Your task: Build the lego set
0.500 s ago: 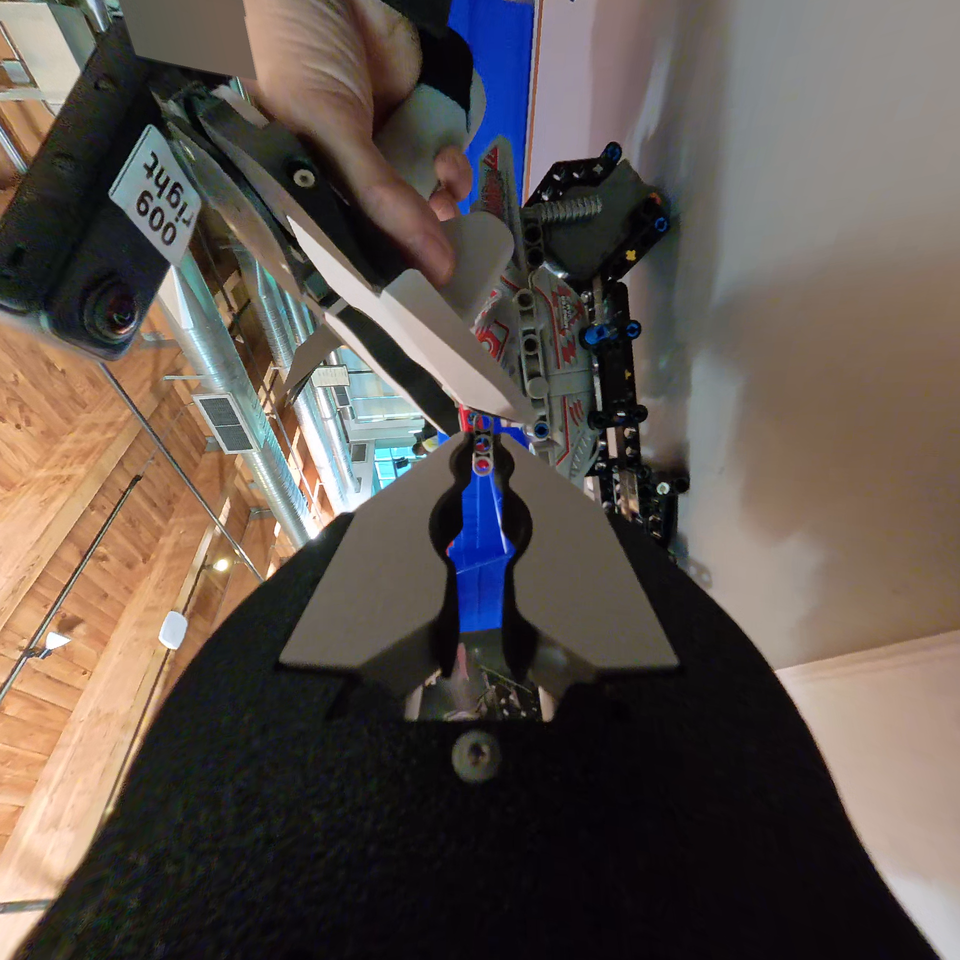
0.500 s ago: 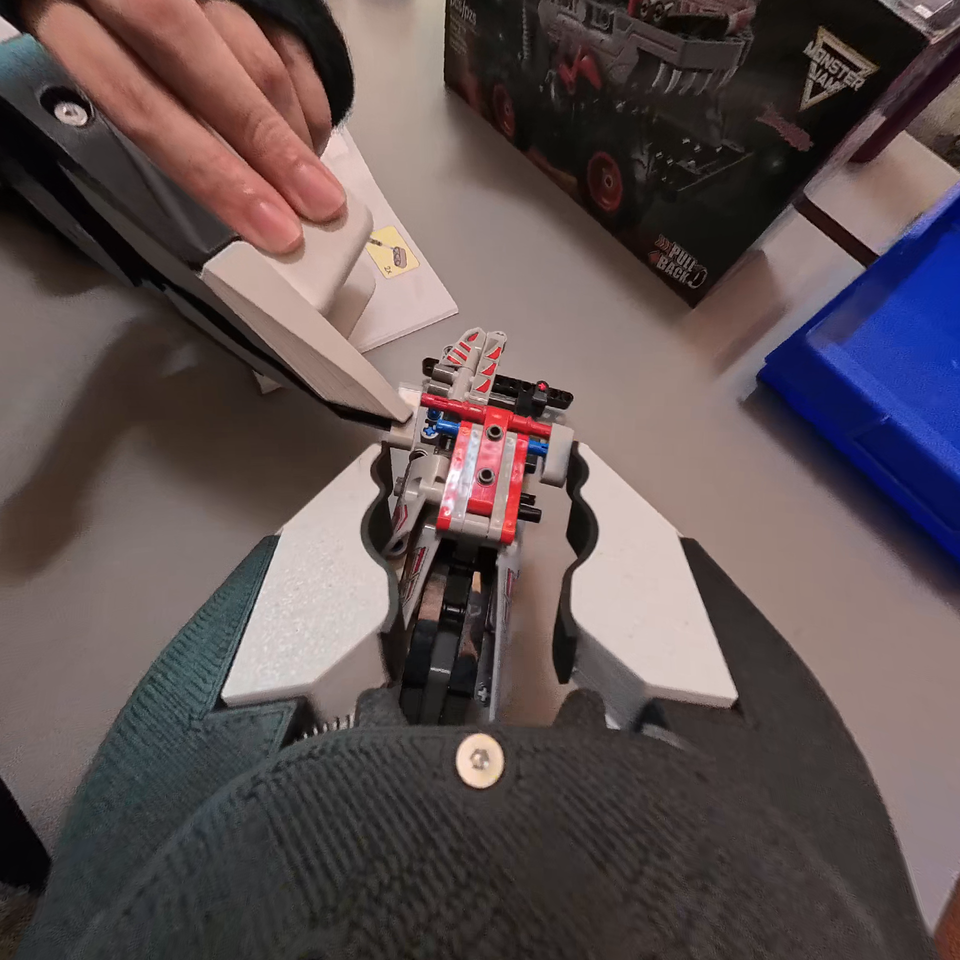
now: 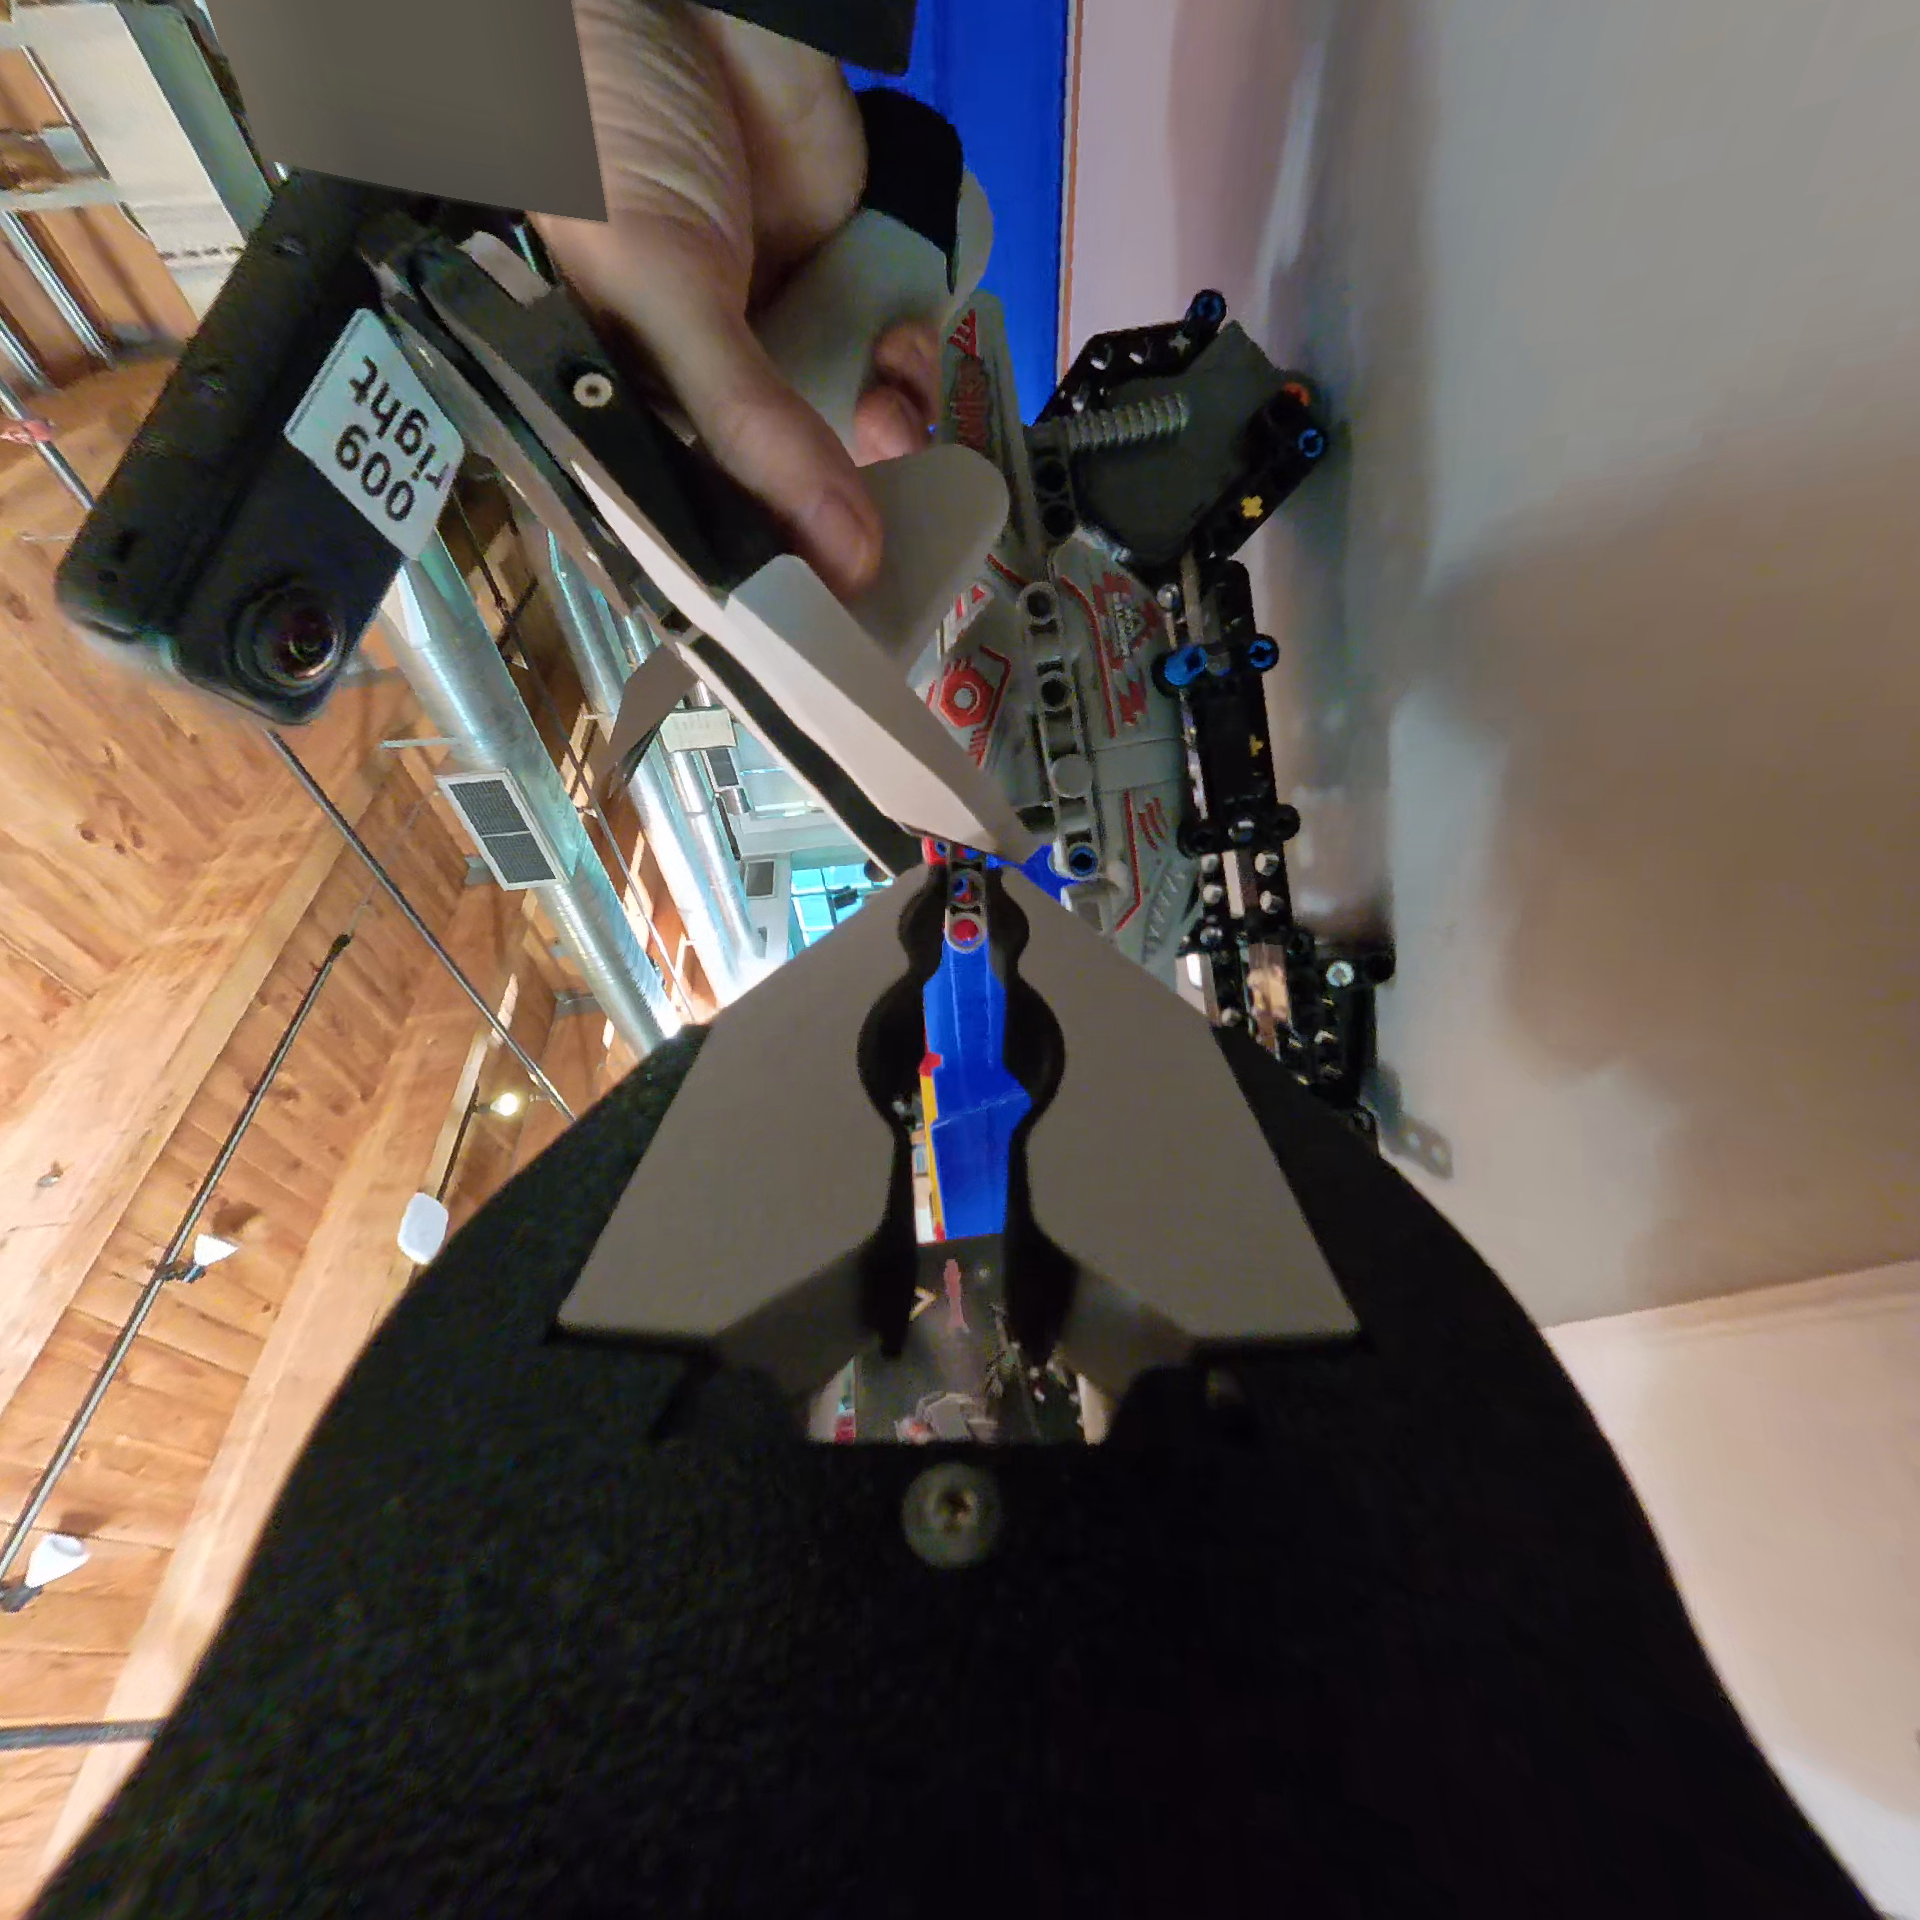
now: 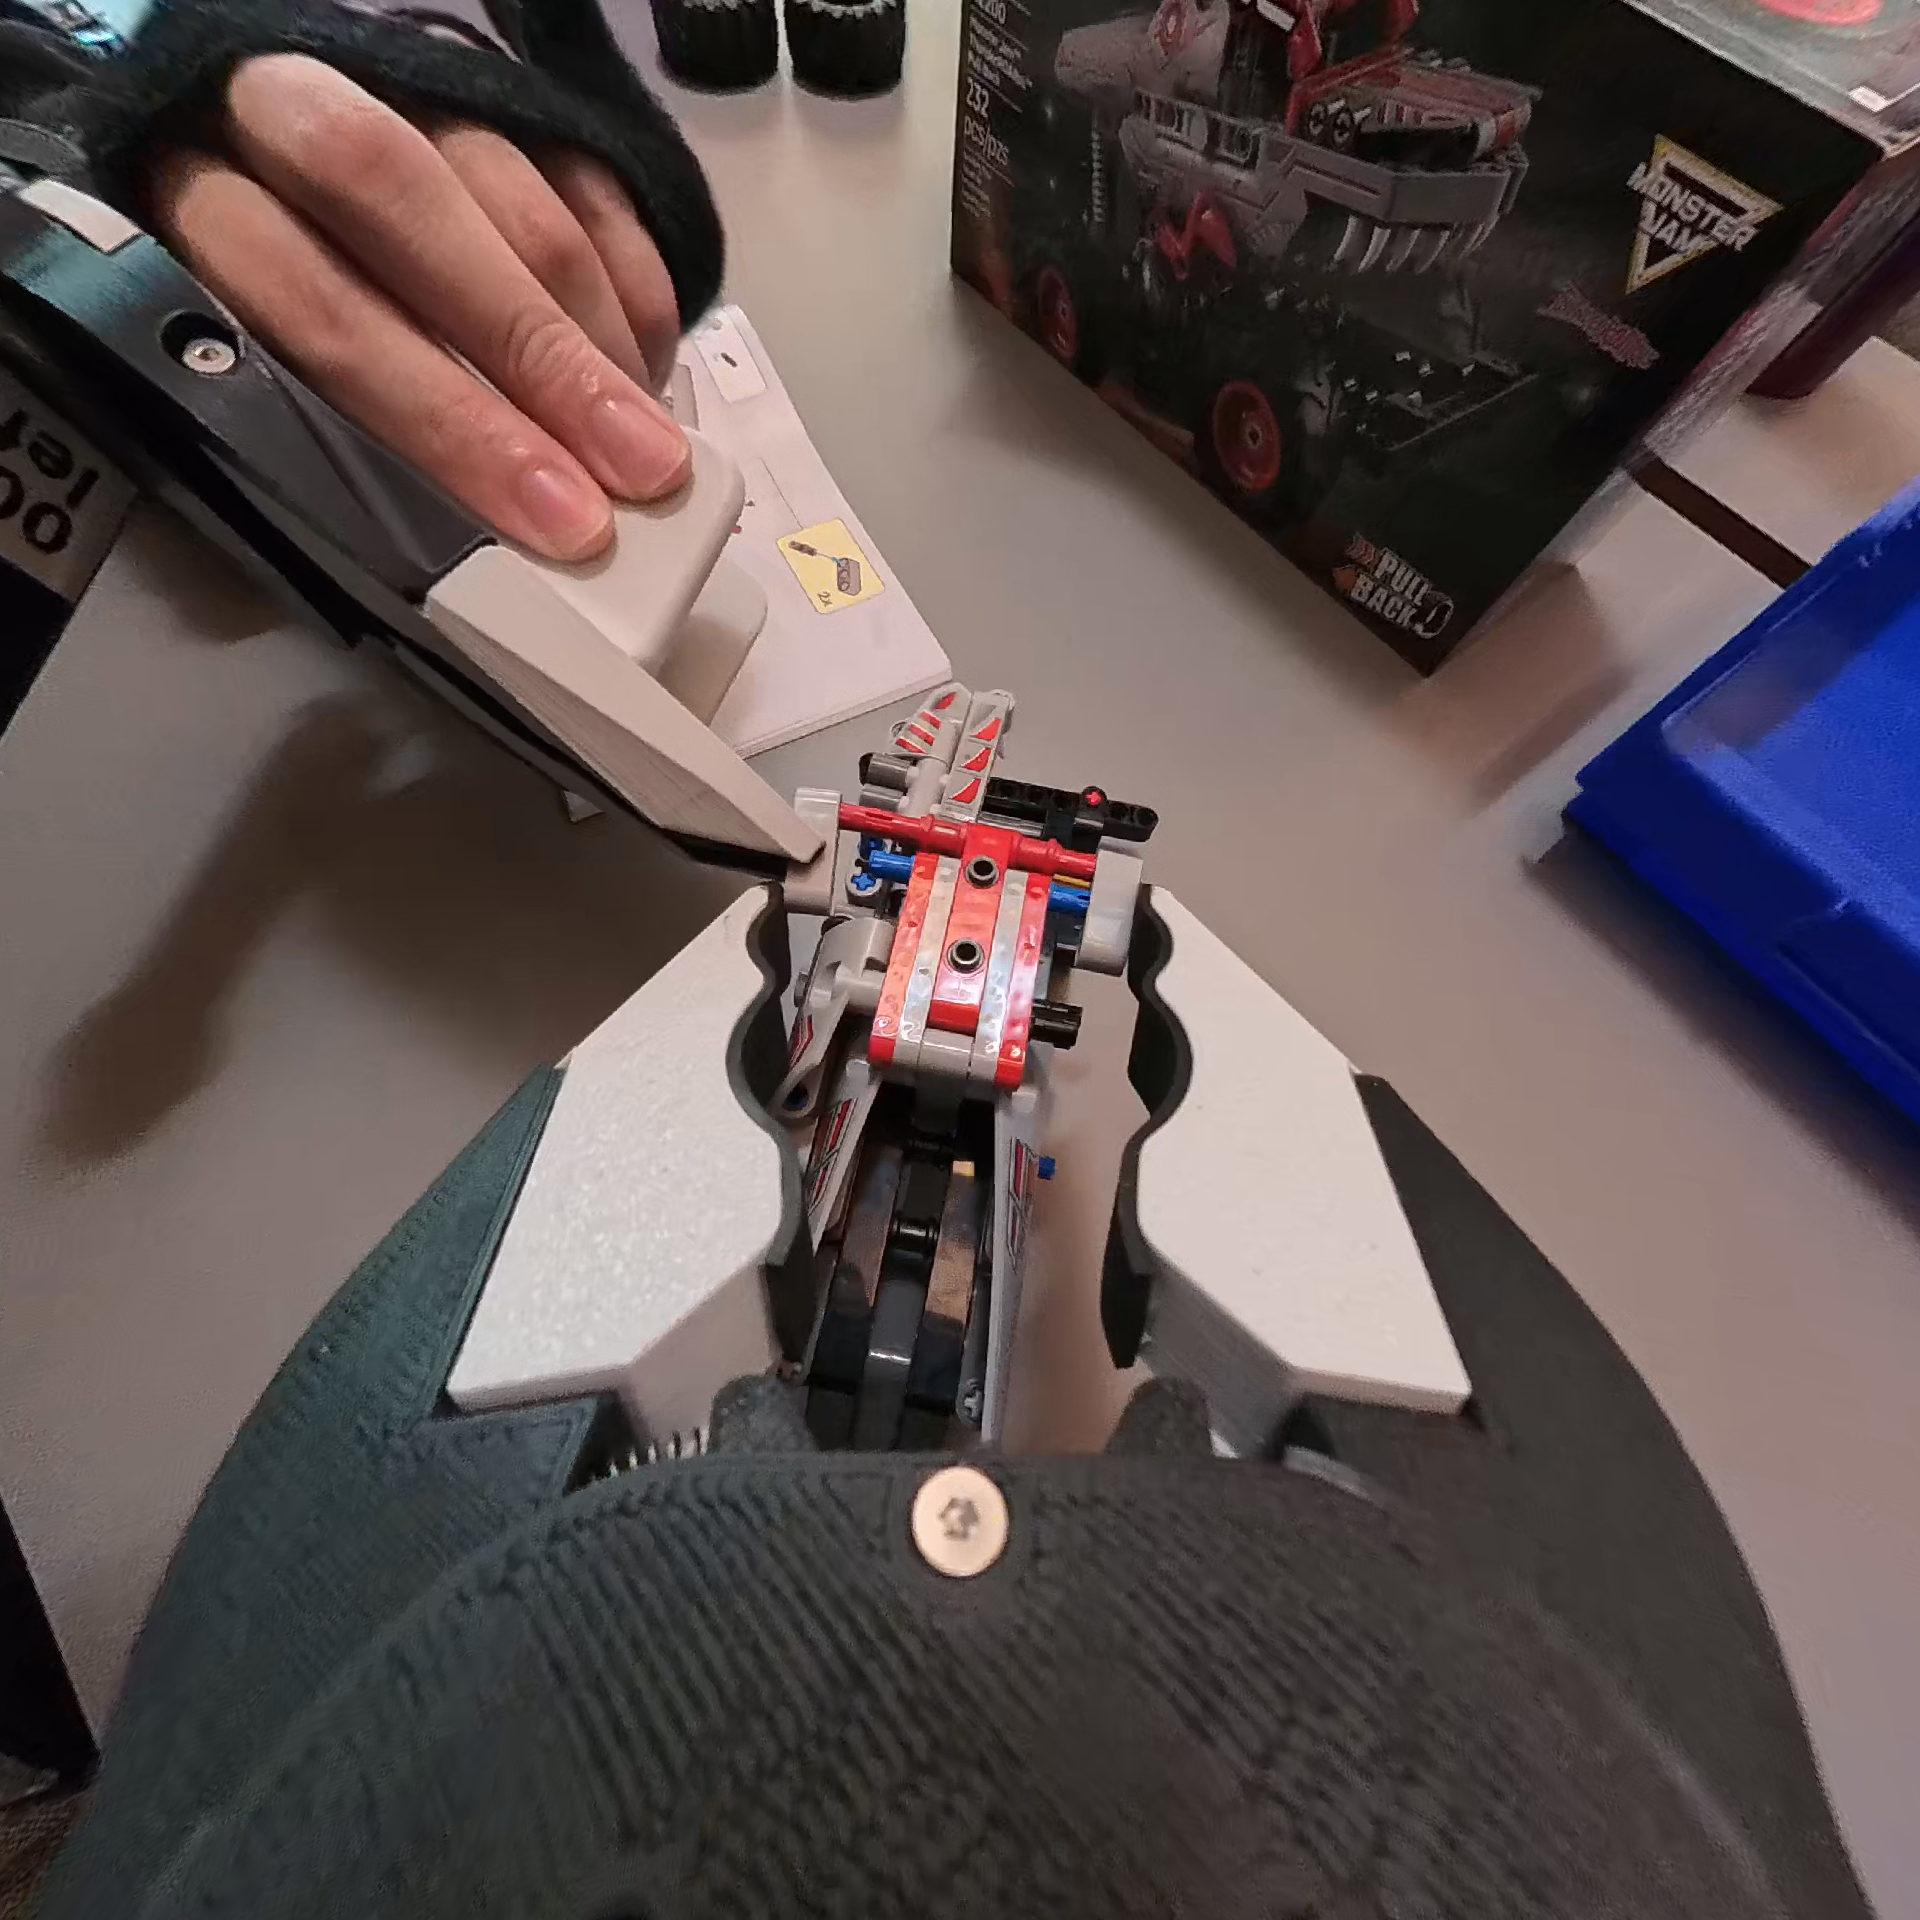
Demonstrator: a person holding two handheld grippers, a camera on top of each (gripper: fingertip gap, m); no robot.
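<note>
My left gripper (image 4: 800, 847), jaws pinched nearly together, touches the model's (image 4: 961, 966) grey corner. My right gripper (image 4: 961, 935) clamps that knobbly plastic model, long axis pointing away along my fingers, above the smooth grey table (image 4: 1299, 831).

A pale grey surface (image 4: 1299, 790) was seen beneath everything, with soft shadows cast on it. Overhead, a ceiling of warm wooden planks (image 3: 187, 935) was crossed by silver ventilation ducts (image 3: 540, 831), a white vent grille (image 3: 504, 829) and thin dark rods. Small spotlights (image 3: 213, 1250) were hung along it. Bright, bluish windows (image 3: 826, 899) were glimpsed far off, beyond the ducts.
</note>
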